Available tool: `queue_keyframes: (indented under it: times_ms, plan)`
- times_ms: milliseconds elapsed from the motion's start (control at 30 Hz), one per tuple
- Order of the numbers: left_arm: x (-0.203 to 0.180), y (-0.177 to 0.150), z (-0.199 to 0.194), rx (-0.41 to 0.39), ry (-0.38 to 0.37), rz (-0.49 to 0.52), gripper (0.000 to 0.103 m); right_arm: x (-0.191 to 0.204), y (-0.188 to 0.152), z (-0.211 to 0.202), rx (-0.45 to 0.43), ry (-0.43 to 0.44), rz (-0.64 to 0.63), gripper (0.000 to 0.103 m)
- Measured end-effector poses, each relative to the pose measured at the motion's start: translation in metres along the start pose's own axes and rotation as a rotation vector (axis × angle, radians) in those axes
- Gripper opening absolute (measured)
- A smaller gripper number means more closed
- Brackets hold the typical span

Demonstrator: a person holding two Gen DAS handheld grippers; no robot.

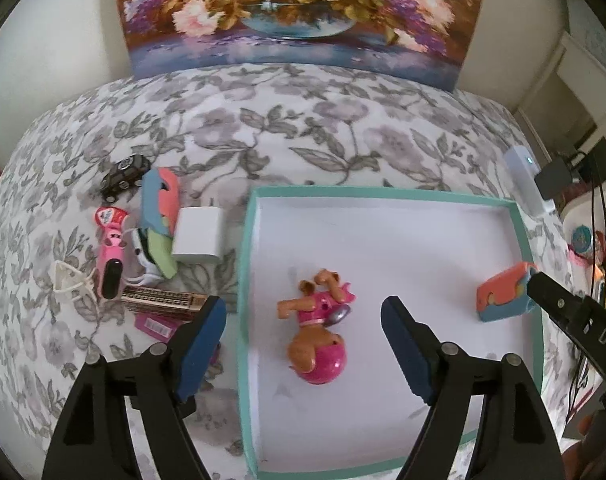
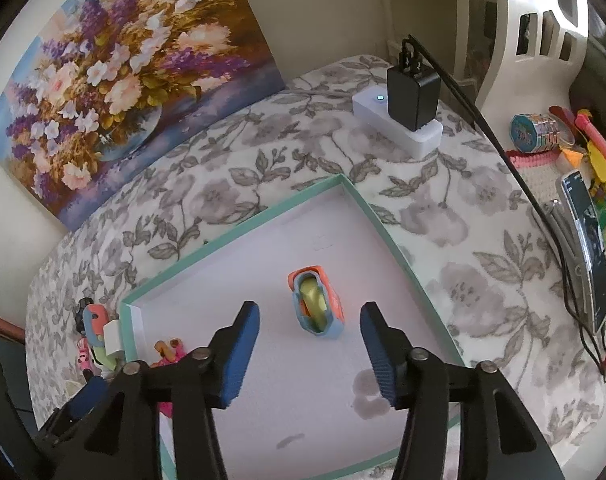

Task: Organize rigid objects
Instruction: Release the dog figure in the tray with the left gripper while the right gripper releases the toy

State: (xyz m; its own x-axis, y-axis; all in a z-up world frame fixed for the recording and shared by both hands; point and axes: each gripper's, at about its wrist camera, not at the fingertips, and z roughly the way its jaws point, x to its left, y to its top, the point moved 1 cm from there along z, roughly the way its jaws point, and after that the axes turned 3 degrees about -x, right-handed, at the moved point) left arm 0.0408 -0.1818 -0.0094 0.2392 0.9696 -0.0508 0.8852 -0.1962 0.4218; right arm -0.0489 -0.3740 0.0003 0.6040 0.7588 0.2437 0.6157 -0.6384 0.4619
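Floral bedspread (image 1: 263,128) carries teal-rimmed tray (image 1: 245,264) below painting (image 1: 303,12).

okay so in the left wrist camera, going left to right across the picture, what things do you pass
pink toy → white charger block → teal box's left wall → puppy figure on its pink ball → orange-and-blue block → right claw at the box's right wall.
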Motion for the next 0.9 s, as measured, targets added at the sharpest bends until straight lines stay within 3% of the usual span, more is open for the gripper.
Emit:
queue_keyframes:
  times_ms: [167,467,600,700,900]
  plan:
    - [0.019,0.002,0.0,0.008,0.012,-0.067,0.087,0.006,-0.002,0.001,0.007,-0.011,-0.028,0.071]
    - [0.054,-0.001,0.011,0.062,0.051,-0.179,0.087,0.015,-0.008,0.007,0.023,-0.039,-0.071,0.087]
    - [0.065,-0.002,0.01,0.055,0.066,-0.213,0.088,0.019,-0.01,0.009,0.03,-0.058,-0.085,0.102]
    - [0.072,-0.001,0.008,0.039,0.09,-0.218,0.099,0.023,-0.013,0.008,0.029,-0.063,-0.107,0.103]
    - [0.084,0.001,0.003,0.012,0.122,-0.224,0.099,0.041,-0.02,0.006,0.031,-0.052,-0.151,0.103]
